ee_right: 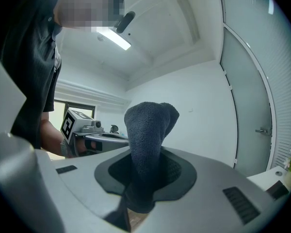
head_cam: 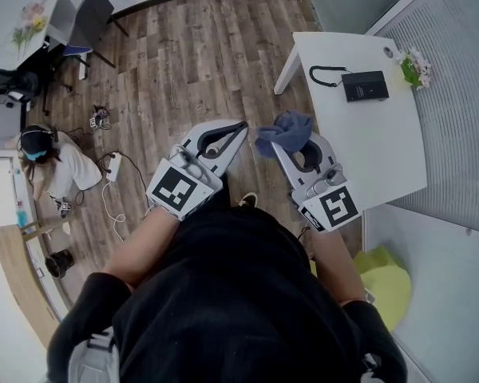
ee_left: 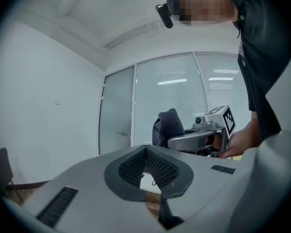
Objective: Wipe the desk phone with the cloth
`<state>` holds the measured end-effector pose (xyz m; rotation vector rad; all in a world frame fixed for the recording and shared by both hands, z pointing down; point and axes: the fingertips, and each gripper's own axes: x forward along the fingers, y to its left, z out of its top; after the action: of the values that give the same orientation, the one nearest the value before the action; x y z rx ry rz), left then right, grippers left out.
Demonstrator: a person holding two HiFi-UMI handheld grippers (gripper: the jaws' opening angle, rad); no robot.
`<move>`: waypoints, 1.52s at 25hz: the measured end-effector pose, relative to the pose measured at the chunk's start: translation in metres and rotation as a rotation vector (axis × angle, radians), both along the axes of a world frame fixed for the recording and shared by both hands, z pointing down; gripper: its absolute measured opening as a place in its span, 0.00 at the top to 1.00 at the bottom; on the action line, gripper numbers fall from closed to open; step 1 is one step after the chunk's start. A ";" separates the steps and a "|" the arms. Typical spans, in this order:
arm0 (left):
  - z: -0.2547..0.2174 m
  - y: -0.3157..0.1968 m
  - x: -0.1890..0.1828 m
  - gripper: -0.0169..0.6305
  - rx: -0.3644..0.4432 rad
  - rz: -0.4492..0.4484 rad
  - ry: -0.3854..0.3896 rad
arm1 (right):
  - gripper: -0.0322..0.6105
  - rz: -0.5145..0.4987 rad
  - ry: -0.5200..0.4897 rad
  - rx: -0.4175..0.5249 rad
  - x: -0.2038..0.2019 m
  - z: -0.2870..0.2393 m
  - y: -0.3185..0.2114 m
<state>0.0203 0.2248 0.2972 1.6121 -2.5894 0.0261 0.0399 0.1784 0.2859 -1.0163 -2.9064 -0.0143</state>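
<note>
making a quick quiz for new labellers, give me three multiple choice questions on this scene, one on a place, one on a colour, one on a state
1. Where is the desk phone?
A. on the white table
B. on the wooden floor
C. on a chair

2. What colour is the cloth?
A. yellow
B. red
C. blue

3. What state is the right gripper in?
A. open and empty
B. shut on the cloth
C. lying flat on the table

Answers:
1. A, the head view shows the phone lying on the white table with its coiled cord beside it.
2. C, the head view shows it as a dull blue bundle.
3. B, the right gripper view shows the cloth pinched between the jaws and sticking up past them.
</note>
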 end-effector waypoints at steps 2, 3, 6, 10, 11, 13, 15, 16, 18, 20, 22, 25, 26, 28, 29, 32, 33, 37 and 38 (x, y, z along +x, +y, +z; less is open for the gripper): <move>0.003 -0.004 -0.018 0.96 0.003 0.026 0.002 | 0.79 0.022 0.006 0.008 -0.017 0.002 -0.003; 0.004 -0.007 -0.028 0.96 0.004 0.042 0.003 | 0.79 0.037 0.009 0.012 -0.026 0.003 -0.005; 0.001 -0.012 -0.059 0.96 0.013 0.090 0.004 | 0.79 0.077 0.013 0.026 -0.057 0.000 -0.008; -0.001 -0.010 -0.099 0.96 0.025 0.139 0.002 | 0.79 0.103 0.022 0.029 -0.096 -0.002 -0.002; 0.000 -0.007 -0.108 0.96 0.025 0.149 0.004 | 0.79 0.113 0.025 0.029 -0.105 -0.001 0.001; 0.002 -0.002 -0.126 0.96 0.026 0.169 0.012 | 0.79 0.136 0.035 0.032 -0.122 0.001 0.007; 0.004 0.002 -0.142 0.96 0.024 0.192 0.016 | 0.79 0.160 0.042 0.029 -0.137 0.002 0.011; 0.006 0.003 -0.150 0.96 0.022 0.204 0.019 | 0.79 0.172 0.044 0.027 -0.144 0.003 0.013; 0.008 0.005 -0.163 0.96 0.019 0.230 0.029 | 0.79 0.200 0.044 0.022 -0.158 0.003 0.015; 0.009 0.009 -0.175 0.96 0.020 0.254 0.035 | 0.79 0.231 0.043 0.013 -0.170 0.003 0.017; 0.010 0.012 -0.186 0.96 0.019 0.278 0.035 | 0.79 0.261 0.039 0.003 -0.180 0.003 0.020; 0.013 0.014 -0.200 0.96 0.002 0.312 0.031 | 0.79 0.300 0.034 -0.005 -0.190 0.005 0.021; 0.014 0.013 -0.203 0.96 0.006 0.318 0.035 | 0.79 0.311 0.035 -0.008 -0.192 0.006 0.020; 0.016 0.007 -0.209 0.96 0.019 0.329 0.047 | 0.79 0.330 0.040 -0.010 -0.195 0.007 0.016; 0.017 0.003 -0.210 0.96 0.017 0.338 0.049 | 0.79 0.340 0.042 -0.010 -0.197 0.008 0.012; 0.024 -0.014 -0.213 0.96 -0.015 0.386 0.044 | 0.79 0.372 0.048 -0.012 -0.199 0.013 -0.005; 0.025 -0.021 -0.214 0.96 -0.016 0.399 0.045 | 0.79 0.383 0.050 -0.013 -0.200 0.014 -0.012; 0.026 -0.057 -0.222 0.96 -0.034 0.432 0.049 | 0.79 0.418 0.048 -0.017 -0.205 0.018 -0.046; 0.024 -0.070 -0.223 0.96 -0.025 0.443 0.039 | 0.79 0.429 0.047 -0.019 -0.205 0.018 -0.058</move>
<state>-0.2027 0.1551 0.3213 2.1137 -2.1424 0.0569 -0.1651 0.1205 0.3043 -0.3716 -3.0178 0.0569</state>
